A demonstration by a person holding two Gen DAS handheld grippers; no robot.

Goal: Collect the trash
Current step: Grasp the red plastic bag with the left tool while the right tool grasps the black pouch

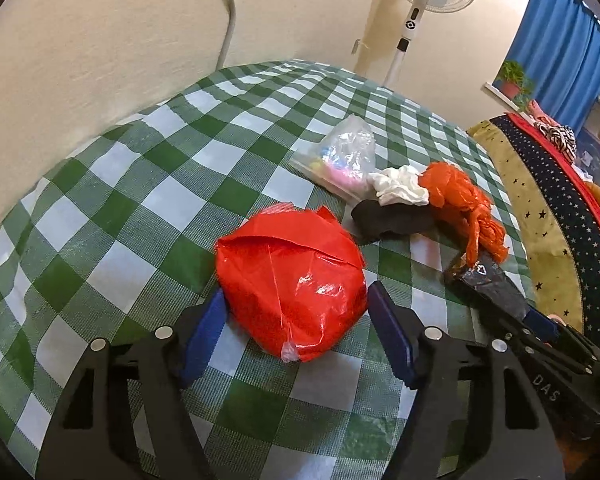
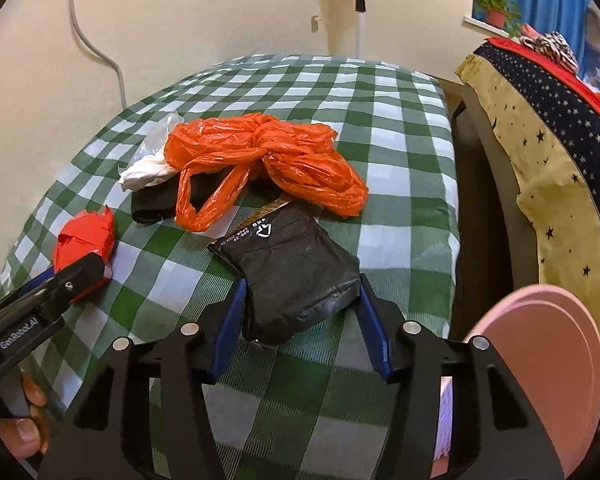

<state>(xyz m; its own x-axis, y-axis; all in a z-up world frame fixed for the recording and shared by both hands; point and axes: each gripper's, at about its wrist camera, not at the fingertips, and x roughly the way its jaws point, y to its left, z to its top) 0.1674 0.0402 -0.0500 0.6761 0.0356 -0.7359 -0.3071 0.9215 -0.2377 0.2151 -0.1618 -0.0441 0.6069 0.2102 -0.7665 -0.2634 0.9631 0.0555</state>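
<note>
Two handheld grippers work over a table covered in a green-and-white checked cloth (image 1: 148,184), each straddling one piece of trash.

At the left, the left gripper (image 1: 296,316) has a puffy red glossy plastic packet (image 1: 288,284) between its blue pads. The left pad seems to touch the packet's edge and the right pad sits at its side, but the packet shows no dent, so the jaws look fairly wide and not yet clamped. This packet looks light, air-filled and slippery; a hold across its broad middle, where the pads now stand, would likely suit it, since it will squash before it grips.

Farther back, toward the middle, lie a clear plastic bag of small pastel items (image 1: 342,156), a crumpled white tissue (image 1: 400,186), a flat black cloth-like piece (image 1: 392,220) and a knotted orange plastic carrier bag (image 2: 268,160), all soft and light.

At the right, the right gripper (image 2: 300,312) has its pads against both sides of the near end of a black creased foil pouch (image 2: 292,268), gripping it at a middling width. The pouch seems limp and thin, best held near its thicker folded end.

Nearest on the far right is a pink rounded plastic bin rim (image 2: 548,364), probably where the trash goes.
</note>
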